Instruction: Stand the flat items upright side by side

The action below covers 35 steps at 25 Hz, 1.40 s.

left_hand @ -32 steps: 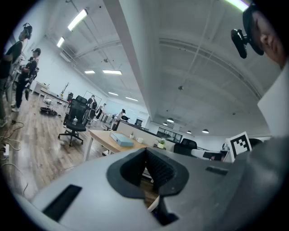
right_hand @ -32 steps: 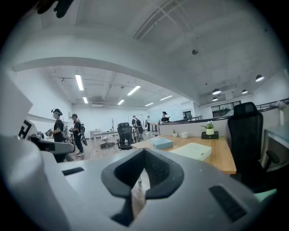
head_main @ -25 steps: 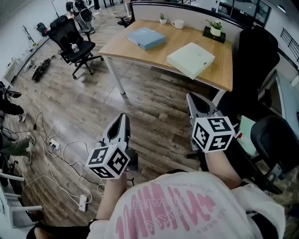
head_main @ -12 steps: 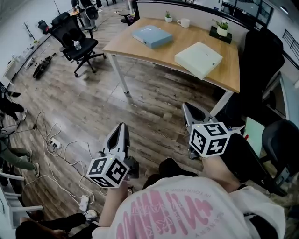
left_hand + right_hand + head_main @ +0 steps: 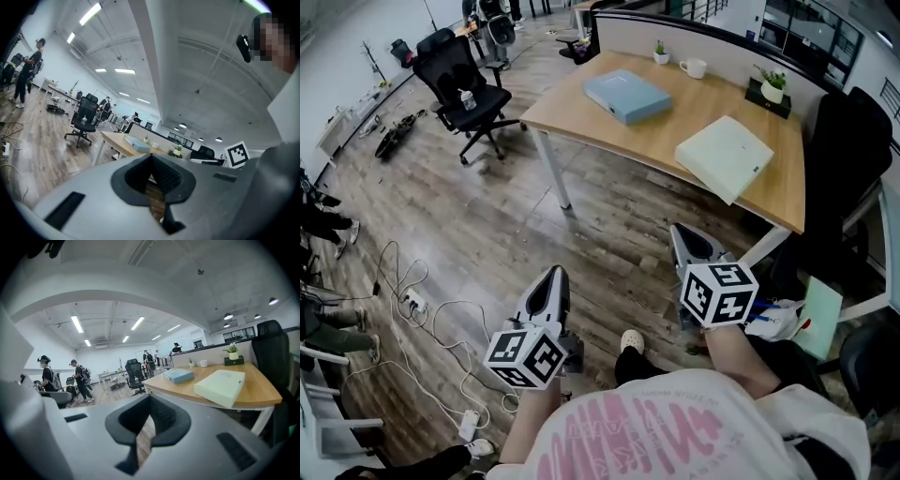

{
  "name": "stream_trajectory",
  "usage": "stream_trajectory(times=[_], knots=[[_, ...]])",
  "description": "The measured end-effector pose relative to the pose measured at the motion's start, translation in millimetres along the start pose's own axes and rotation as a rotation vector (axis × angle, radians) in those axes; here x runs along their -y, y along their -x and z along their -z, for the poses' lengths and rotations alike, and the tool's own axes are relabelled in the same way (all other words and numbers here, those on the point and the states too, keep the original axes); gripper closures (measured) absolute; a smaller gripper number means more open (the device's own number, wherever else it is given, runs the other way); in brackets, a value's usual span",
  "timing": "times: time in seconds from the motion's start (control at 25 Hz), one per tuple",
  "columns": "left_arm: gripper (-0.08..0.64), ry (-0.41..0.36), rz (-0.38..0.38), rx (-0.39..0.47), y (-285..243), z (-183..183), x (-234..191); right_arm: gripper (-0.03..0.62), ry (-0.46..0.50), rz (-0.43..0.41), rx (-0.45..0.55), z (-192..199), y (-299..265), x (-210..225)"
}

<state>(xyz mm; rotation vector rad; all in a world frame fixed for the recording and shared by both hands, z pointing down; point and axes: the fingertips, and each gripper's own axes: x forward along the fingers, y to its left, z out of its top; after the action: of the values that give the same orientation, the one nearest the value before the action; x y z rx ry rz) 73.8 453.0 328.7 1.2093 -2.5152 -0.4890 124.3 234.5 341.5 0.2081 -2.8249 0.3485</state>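
On the wooden desk (image 5: 661, 131), head view: two flat items lie on their broad faces, well apart. The blue box (image 5: 626, 96) is at the far left end. The pale green box (image 5: 724, 157) is nearer, by the front edge, and one corner appears to reach that edge. Both are slab-shaped with squared corners and smooth, matt faces. The left gripper (image 5: 553, 274) and right gripper (image 5: 678, 234) hang over the plank floor, short of the desk and touching neither box.

Left gripper view: the left gripper (image 5: 151, 158) has its ribbed dark pads pressed together with nothing between them. The blue box (image 5: 136, 143) shows small, far ahead on the desk.

Right gripper view: the right gripper (image 5: 149, 401) is likewise closed and empty. The pale green box (image 5: 220, 386) shows a thick side wall. The blue box (image 5: 178, 376) lies beyond it.

Assessment: both boxes look stiff, like card or plastic file cases. They are probably light if empty, and their faces are likely slick. A hold across the thickness at a long edge seems soundest, tipping the box up on the opposite edge. The second gripper should steady the face, as a box stood on a narrow edge may topple or slide on the varnished top.
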Motion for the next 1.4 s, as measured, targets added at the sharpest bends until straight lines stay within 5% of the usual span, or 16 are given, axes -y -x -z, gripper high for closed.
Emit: stream_trajectory(times=[0.28,0.64,1.16,1.4], knots=[[0.558,-0.014,-0.013,0.034,-87,-38,-20,0.592,0.0,0.012,0.038,-55,-78,45],[0.557,-0.032,0.069,0.037,-189,-59,-10,0.592,-0.011,0.073,0.112,-96,-119,107],[0.557,-0.015,0.23,-0.13,-277,-10,18,0.592,-0.087,0.284,0.046,-52,-106,191],[0.557,-0.01,0.363,-0.206,-346,3,43,0.592,-0.164,0.424,0.072,-54,-105,242]])
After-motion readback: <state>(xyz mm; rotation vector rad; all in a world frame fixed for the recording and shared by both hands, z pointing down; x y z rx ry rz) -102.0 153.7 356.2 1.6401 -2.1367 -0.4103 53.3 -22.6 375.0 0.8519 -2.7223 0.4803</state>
